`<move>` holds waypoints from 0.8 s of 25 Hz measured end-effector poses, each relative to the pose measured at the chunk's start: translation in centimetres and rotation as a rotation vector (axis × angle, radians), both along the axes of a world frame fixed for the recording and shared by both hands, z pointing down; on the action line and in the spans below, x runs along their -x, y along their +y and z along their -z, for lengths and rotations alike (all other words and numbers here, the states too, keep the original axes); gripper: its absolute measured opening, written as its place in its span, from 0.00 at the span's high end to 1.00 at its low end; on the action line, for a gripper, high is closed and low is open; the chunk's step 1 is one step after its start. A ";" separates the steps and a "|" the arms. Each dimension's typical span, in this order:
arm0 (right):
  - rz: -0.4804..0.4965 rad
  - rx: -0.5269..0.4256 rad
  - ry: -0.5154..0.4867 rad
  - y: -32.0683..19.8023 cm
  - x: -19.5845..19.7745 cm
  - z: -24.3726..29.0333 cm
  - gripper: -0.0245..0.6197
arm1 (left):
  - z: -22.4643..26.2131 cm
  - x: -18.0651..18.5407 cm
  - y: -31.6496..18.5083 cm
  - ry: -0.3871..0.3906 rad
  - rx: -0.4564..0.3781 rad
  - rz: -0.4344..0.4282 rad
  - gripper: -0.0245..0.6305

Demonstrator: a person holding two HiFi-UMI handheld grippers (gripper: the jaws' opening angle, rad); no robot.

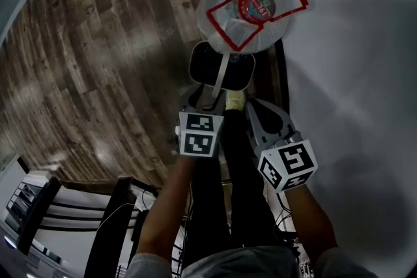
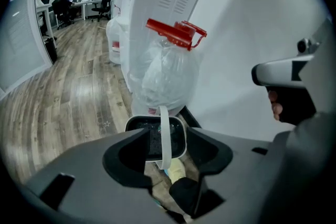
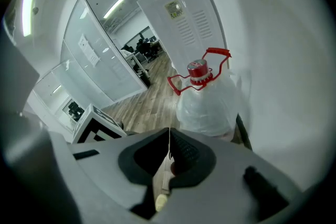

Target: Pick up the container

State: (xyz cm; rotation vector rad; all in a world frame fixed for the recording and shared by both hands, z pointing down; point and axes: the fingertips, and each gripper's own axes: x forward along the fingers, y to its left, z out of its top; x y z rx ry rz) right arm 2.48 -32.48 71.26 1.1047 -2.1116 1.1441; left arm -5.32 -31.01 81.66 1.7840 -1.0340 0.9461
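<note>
Your left gripper (image 2: 167, 152) has jaws wide apart astride the container (image 2: 151, 138) handle (image 2: 164, 131). Your right gripper (image 3: 168, 145) has jaws pinching it.

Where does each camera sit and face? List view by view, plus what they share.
Head view: on the head, steeply down at floor, container, jug; shows forearms, legs, left gripper, right gripper.
Left gripper view: rides that gripper, along its open jaws to the container; a hand at right.
Right gripper view: likewise, along shut jaws toward the jug; left gripper at left.
All share the jug.
</note>
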 end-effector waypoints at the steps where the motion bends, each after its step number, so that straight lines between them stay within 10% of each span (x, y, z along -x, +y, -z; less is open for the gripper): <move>1: 0.001 0.005 -0.002 0.1 0.0 -0.7 0.92 | -1.1 -0.1 0.0 -0.002 0.007 0.001 0.62; 20: -0.015 0.082 -0.013 2.4 -2.4 -6.9 0.92 | -13.5 -3.8 -1.3 -0.012 0.066 -0.018 0.63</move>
